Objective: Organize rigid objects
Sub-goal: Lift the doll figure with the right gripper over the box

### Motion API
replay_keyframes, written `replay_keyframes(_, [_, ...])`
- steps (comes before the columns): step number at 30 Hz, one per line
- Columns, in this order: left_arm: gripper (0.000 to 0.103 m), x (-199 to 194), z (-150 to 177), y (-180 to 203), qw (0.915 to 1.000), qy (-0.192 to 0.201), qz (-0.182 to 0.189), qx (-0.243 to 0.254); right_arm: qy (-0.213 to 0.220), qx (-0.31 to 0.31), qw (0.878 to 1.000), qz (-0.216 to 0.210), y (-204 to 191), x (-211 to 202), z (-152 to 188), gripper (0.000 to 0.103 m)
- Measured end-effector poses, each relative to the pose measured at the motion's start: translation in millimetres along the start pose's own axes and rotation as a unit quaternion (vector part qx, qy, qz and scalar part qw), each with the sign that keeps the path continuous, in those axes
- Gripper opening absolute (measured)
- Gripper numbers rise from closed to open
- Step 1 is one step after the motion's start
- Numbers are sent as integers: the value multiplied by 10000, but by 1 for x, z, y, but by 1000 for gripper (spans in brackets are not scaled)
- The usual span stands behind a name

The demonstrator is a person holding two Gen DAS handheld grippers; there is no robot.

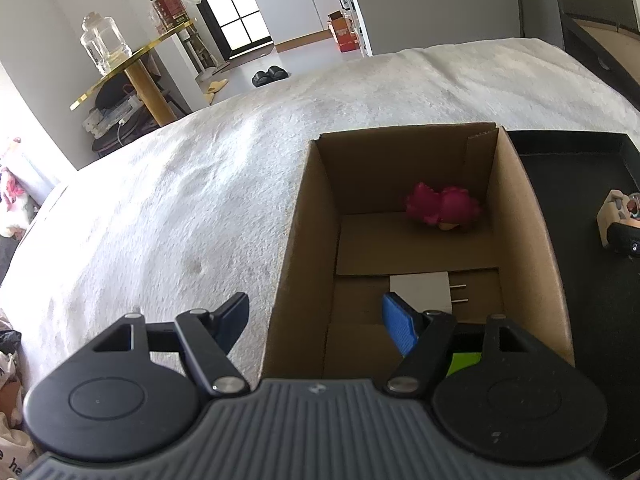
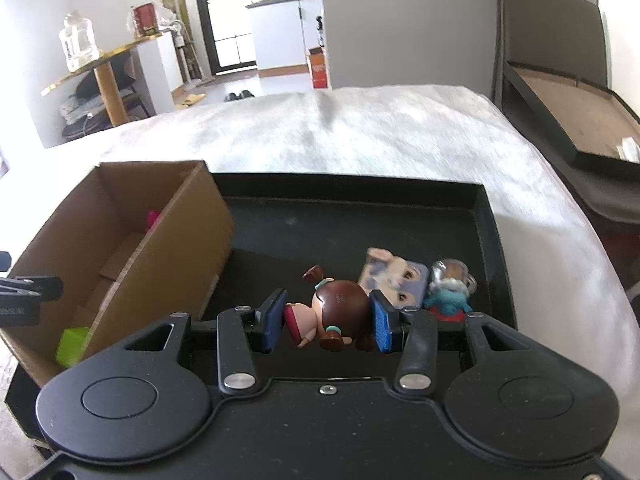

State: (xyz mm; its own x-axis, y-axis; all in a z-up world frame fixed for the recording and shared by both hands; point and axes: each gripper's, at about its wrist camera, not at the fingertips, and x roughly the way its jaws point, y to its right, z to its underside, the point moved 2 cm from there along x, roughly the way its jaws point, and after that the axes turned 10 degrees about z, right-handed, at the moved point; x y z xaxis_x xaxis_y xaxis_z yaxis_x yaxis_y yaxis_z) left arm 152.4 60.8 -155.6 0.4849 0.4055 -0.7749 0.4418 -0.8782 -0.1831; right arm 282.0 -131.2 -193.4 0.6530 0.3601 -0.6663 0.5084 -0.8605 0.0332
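A brown cardboard box (image 1: pixel 304 216) stands on a white blanket next to a black tray (image 2: pixel 486 216). In the box lie a pink-haired figurine (image 1: pixel 442 208), a white plug adapter (image 1: pixel 424 292) and a green block (image 2: pixel 72 344). My left gripper (image 1: pixel 316 320) is open and empty over the box's left wall. My right gripper (image 2: pixel 328 320) is shut on a brown-haired doll figurine (image 2: pixel 336 312) just above the tray. On the tray lie a rabbit card (image 2: pixel 394 280) and a blue-clad figurine (image 2: pixel 450 288).
The white blanket (image 1: pixel 180 200) covers the bed around the box and tray. A gold side table (image 1: pixel 132 60) with a glass jar stands at the back left. A dark open case (image 2: pixel 568 120) sits at the right.
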Motion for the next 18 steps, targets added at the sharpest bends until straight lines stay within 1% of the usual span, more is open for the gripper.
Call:
replay_keyframes(10, [72, 0, 3, -13, 9998, 90, 98, -162, 179, -196, 9996, -96, -22, -10, -12, 44])
replay_keyframes(18, [71, -1, 7, -23, 9989, 243, 247, -330, 455, -352, 9981, -204, -43, -21, -24, 44])
